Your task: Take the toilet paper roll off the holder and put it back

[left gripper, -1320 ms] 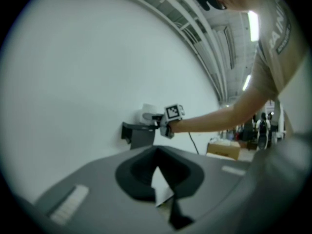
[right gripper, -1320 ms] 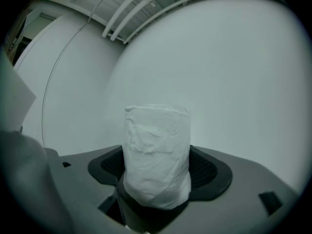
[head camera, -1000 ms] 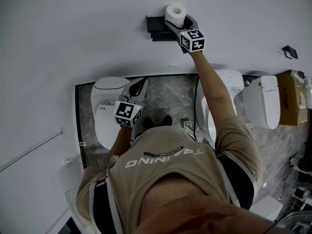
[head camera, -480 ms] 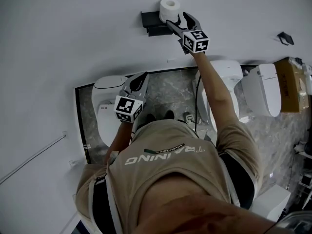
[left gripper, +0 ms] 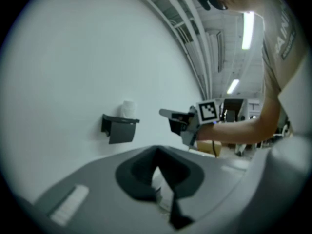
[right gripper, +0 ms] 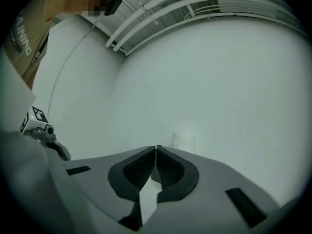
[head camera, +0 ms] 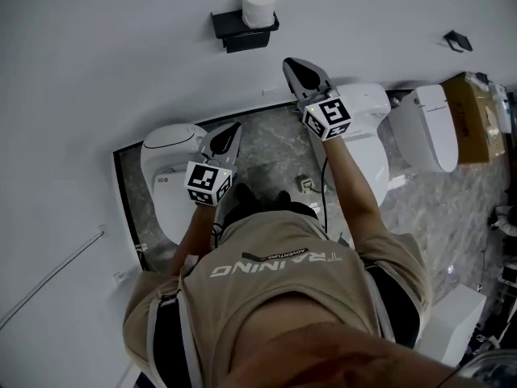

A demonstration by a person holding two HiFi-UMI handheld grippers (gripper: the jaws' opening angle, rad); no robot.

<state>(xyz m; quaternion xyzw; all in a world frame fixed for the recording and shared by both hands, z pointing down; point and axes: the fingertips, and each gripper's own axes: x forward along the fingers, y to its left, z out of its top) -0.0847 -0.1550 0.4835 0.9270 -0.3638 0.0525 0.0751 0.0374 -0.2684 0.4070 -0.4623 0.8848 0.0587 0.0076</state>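
The white toilet paper roll [head camera: 258,6] stands upright on top of the black wall holder [head camera: 242,29]; the left gripper view shows the roll [left gripper: 128,109] and the holder [left gripper: 118,128] too. My right gripper [head camera: 291,63] hangs in front of the white wall, below and to the right of the holder and apart from it. Its jaws are closing to shut, the pads meeting [right gripper: 155,149] with nothing between them. My left gripper [head camera: 233,128] is lower, over the left toilet, shut and empty [left gripper: 157,151]. It sees the right gripper [left gripper: 168,114] beside the holder.
Below the wall are a toilet [head camera: 161,156] at the left, a second toilet [head camera: 367,107] under my right arm and a third [head camera: 424,140] further right. A cardboard box [head camera: 472,115] stands at the far right. A small black fitting [head camera: 457,39] is on the wall.
My right gripper, open around the roll on the holder a second ago, has let it go, drawn back down and to the right, and shut. The roll stays on the holder.
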